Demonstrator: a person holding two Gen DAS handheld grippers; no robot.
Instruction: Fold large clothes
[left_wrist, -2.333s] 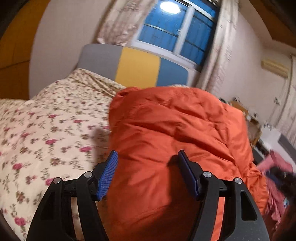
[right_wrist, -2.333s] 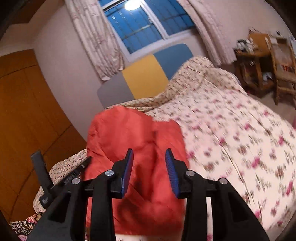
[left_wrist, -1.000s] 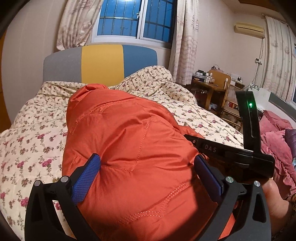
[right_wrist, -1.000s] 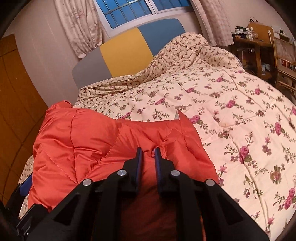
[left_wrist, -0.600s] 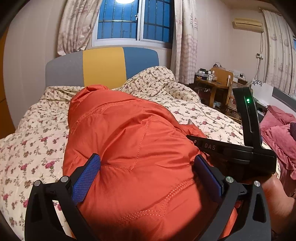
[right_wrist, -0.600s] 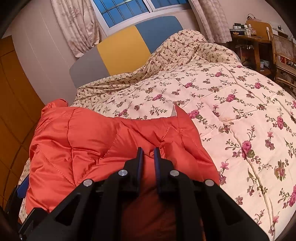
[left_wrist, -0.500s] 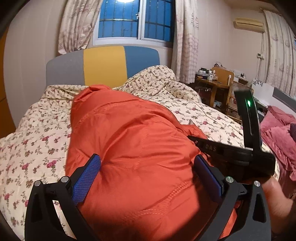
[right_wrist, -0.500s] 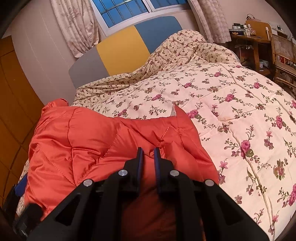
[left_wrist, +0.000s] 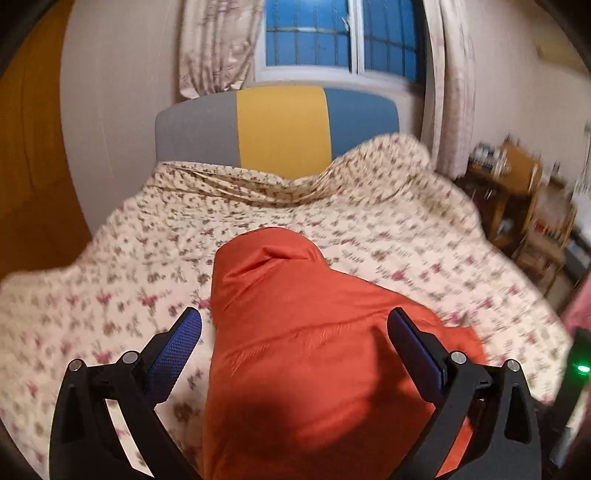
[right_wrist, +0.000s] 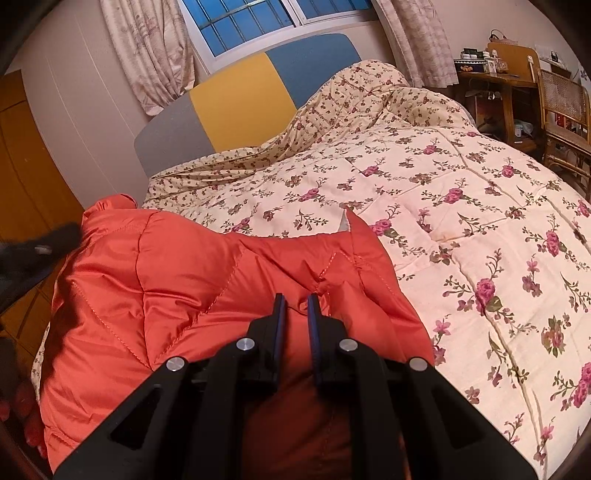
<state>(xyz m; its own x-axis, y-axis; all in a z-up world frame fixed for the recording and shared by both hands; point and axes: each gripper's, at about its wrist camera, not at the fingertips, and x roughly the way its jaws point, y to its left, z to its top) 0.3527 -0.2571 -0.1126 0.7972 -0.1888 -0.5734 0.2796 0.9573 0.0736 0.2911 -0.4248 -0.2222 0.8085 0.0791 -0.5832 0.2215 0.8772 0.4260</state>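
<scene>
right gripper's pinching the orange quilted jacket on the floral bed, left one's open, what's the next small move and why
Probably lower the open left gripper onto the orange quilted jacket and close on a fold. The right gripper already pinches a fold, while the left's blue pads grip nothing, so only one side is held above the floral quilt.

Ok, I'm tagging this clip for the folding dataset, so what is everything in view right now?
quilted jacket: one, orange, lying on the bed's near left part.
floral quilt: one, cream with pink roses, covering the bed.
headboard: one, grey, yellow and blue panels, at the bed's far end.
window: one, dark blue outside, above the headboard.
curtains: two, pale patterned, either side of the window.
desk: one, wooden, cluttered, right of the bed.
chair: one, wooden cane, beside the desk.
left gripper: black, blue pads, open above the jacket.
right gripper: black, shut on a jacket fold.
</scene>
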